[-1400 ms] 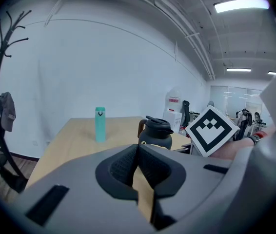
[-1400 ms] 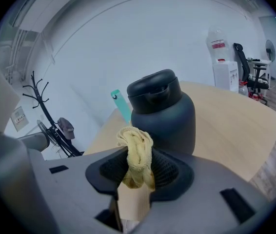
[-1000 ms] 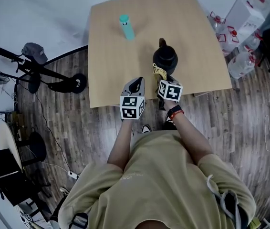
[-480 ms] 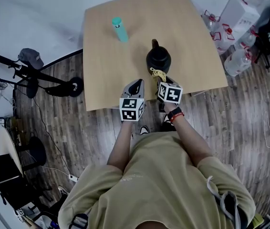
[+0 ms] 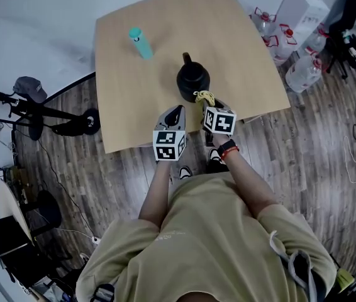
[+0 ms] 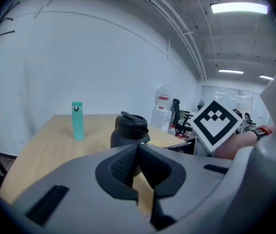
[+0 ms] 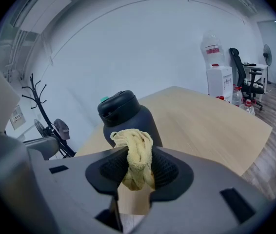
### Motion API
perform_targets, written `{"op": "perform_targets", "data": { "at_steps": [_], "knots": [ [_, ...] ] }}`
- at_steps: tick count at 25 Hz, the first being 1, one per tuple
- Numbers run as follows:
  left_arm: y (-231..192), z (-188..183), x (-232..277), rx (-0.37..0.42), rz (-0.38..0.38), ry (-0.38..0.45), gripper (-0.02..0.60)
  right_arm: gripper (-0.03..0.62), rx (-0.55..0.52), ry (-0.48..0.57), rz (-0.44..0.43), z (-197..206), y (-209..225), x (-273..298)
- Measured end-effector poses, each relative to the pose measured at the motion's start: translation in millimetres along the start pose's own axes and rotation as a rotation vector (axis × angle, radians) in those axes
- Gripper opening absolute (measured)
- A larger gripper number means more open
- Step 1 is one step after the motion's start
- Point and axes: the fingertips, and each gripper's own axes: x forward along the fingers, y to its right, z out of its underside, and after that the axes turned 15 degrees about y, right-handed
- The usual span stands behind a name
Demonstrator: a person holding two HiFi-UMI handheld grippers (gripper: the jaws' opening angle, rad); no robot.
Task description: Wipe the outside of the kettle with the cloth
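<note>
Cloth (image 7: 137, 155) clamped in R gripper (image 7: 138, 172) | L gripper (image 6: 138, 165) closed, empty | kettle (image 5: 193, 80) best steadied w/ L, wiped in even strokes.

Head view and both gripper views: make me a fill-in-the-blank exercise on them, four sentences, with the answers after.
1. The right gripper is shut on the ____ cloth.
2. The left gripper has its jaws together and holds ____.
3. The kettle stands ____ on the table.
4. In the head view, the teal bottle stands to the kettle's ____.

Missing words: yellow; nothing; upright; left.
</note>
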Motion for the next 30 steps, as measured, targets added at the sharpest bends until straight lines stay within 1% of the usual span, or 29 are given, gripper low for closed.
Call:
{"op": "perform_targets", "data": {
  "at_steps": [8, 12, 14, 18, 23, 26, 30],
  "knots": [
    [4.0, 0.4, 21.9, -0.002, -0.003, -0.009, 0.023, 0.141, -0.009, 0.001, 0.042, -12.8, 29.5, 11.2],
    [5.0, 2.6, 30.4, -0.009, 0.003, -0.016, 0.023, 0.14, -0.096, 0.018, 0.046, -24.1, 39.3, 19.9],
    [7.7, 3.2, 34.9, -0.015, 0.006, -0.017, 0.023, 0.14, -0.116, 0.022, 0.04, -30.0, 45.3, 24.0],
    [6.9, 4.6, 45.0, -0.018, -0.002, -0.02, 0.023, 0.14, -0.125, 0.017, 0.019, -38.1, 55.1, 36.9],
    [5.6, 2.6, 55.1, -0.013, -0.017, -0.029, 0.023, 0.137, -0.193, 0.002, -0.047, -50.8, 62.0, 55.6],
    [4.6, 2.3, 58.2, -0.011, -0.024, -0.032, 0.023, 0.137, -0.205, -0.004, -0.07, -58.4, 66.2, 67.7],
    [0.7, 3.0, 60.7, -0.009, -0.045, -0.036, 0.023, 0.137, -0.265, -0.004, -0.097, -68.9, 68.3, 83.6]
  ]
}}
